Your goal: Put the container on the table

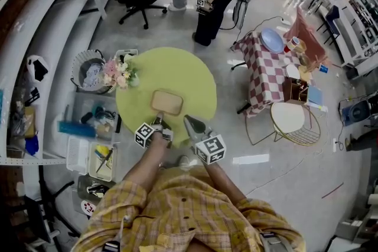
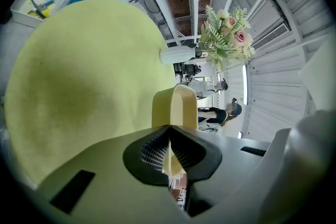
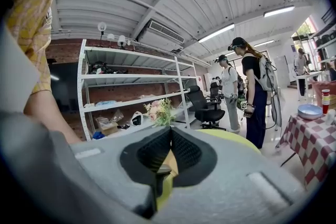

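Container [image 1: 167, 102] rim clamped in left gripper [image 1: 158, 122] jaws, interior unclear; right gripper [image 1: 188, 121] jaws together.

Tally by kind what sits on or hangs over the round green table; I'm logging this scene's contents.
container: 1
flower bouquet: 1
grippers: 2, the left gripper and the right gripper
Total: 4
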{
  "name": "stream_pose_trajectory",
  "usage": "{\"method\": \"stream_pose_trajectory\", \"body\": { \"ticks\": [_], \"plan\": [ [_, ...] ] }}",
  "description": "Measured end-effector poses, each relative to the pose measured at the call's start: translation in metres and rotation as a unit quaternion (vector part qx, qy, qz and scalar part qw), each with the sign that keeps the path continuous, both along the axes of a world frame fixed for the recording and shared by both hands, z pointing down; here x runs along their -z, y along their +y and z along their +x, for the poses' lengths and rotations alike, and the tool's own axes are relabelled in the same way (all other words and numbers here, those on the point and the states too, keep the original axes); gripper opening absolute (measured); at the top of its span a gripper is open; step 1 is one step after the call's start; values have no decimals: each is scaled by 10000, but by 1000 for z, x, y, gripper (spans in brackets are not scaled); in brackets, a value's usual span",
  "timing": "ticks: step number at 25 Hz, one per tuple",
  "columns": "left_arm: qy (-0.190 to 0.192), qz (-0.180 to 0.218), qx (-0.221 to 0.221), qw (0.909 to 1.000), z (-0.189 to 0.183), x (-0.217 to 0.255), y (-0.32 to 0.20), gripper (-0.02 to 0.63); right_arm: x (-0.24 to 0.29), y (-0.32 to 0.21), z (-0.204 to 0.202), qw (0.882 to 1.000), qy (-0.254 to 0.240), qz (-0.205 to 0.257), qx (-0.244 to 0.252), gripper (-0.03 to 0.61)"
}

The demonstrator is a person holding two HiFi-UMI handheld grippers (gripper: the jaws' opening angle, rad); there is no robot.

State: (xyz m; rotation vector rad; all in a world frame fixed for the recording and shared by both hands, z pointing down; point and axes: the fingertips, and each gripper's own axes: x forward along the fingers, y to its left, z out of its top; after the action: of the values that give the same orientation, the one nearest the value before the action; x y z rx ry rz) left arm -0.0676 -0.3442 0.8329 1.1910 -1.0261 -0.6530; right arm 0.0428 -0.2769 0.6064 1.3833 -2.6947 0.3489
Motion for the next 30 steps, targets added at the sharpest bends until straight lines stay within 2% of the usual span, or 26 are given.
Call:
{"method": "stream_pose_trajectory", "body": {
  "ticks": [30],
  "plan": [
    [-117, -249, -28, 9996, 5, -20, -6, 17, -7, -6, 20, 9999, 14, -102, -119, -2]
  ]
}}
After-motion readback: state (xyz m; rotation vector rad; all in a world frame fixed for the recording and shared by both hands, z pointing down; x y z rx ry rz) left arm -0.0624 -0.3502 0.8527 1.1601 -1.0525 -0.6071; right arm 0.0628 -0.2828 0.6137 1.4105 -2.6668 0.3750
